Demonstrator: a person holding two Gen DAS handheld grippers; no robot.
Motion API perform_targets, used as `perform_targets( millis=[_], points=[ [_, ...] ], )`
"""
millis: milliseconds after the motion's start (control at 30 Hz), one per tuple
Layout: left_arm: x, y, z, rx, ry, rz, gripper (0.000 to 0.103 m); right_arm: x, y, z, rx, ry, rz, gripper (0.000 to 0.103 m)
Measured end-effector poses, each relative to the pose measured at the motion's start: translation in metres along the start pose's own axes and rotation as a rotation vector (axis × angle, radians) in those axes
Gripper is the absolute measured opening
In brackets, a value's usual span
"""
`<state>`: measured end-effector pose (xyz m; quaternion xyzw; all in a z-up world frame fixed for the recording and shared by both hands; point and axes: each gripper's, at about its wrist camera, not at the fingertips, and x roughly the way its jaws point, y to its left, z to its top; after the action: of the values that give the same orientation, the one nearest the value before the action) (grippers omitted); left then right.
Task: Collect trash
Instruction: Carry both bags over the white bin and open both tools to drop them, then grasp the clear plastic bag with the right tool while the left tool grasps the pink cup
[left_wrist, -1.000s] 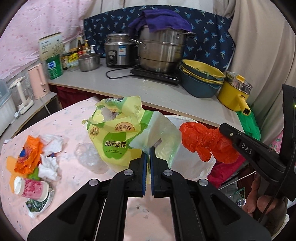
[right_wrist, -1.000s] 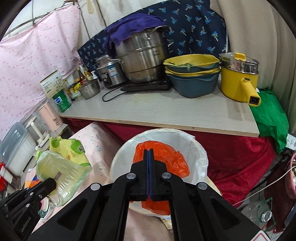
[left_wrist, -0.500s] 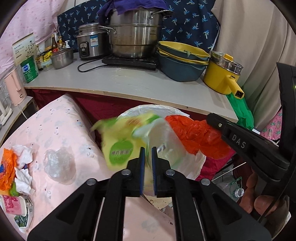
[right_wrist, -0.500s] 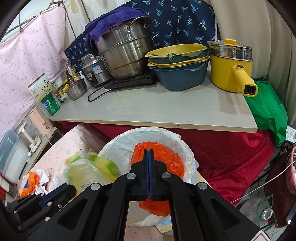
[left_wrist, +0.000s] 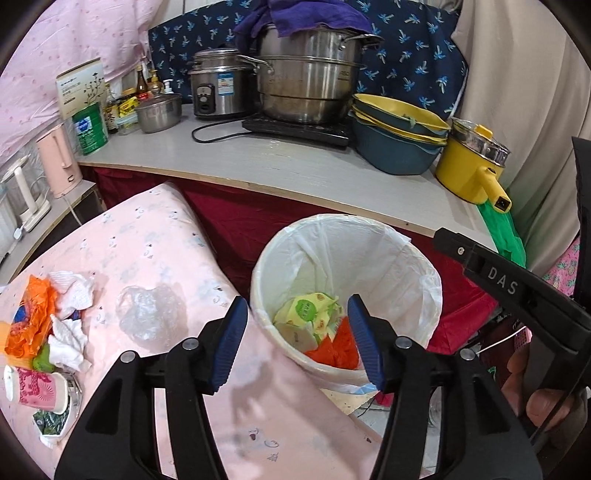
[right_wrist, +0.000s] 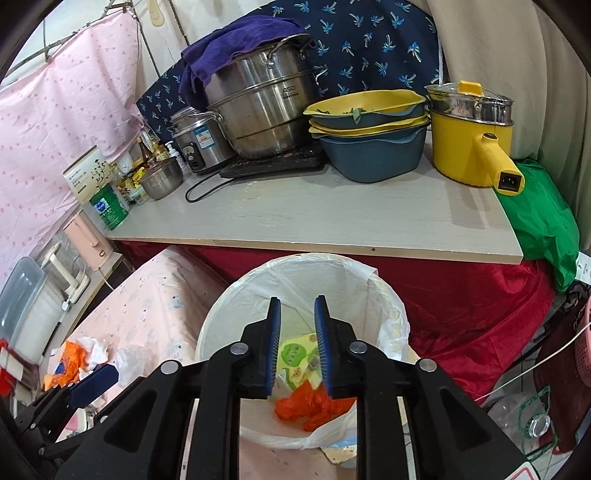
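Left hand-held gripper angled downward, blue-padded jaws opening wide with nothing between them; right hand-held gripper likewise tilted down, jaws opening narrowly, empty; fingers grip its handle.

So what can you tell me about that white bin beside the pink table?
The bin is a round, pale bucket standing upright beside the pink-clothed table, below the grey counter's edge. A thin white plastic liner is folded loosely over its rim. Inside lie a yellow-green wrapper and a crumpled orange bag. Neither tool touches it.
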<state>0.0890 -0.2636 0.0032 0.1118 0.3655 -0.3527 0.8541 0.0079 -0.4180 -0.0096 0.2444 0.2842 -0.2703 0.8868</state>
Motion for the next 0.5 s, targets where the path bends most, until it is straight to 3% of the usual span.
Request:
perform_targets(
  millis=[233, 500],
  points=[
    [-0.027, 0.027, -0.006, -0.046, -0.042, 0.05, 0.056, -0.015, 0.026, -0.002, -0.032, -0.014, 0.029, 0.033],
    [-0.061, 0.072, -0.017, -0.134, -0.079, 0.133, 0.066, -0.024, 0.073, -0.012, -0.091, -0.008, 0.078, 0.045]
  ],
)
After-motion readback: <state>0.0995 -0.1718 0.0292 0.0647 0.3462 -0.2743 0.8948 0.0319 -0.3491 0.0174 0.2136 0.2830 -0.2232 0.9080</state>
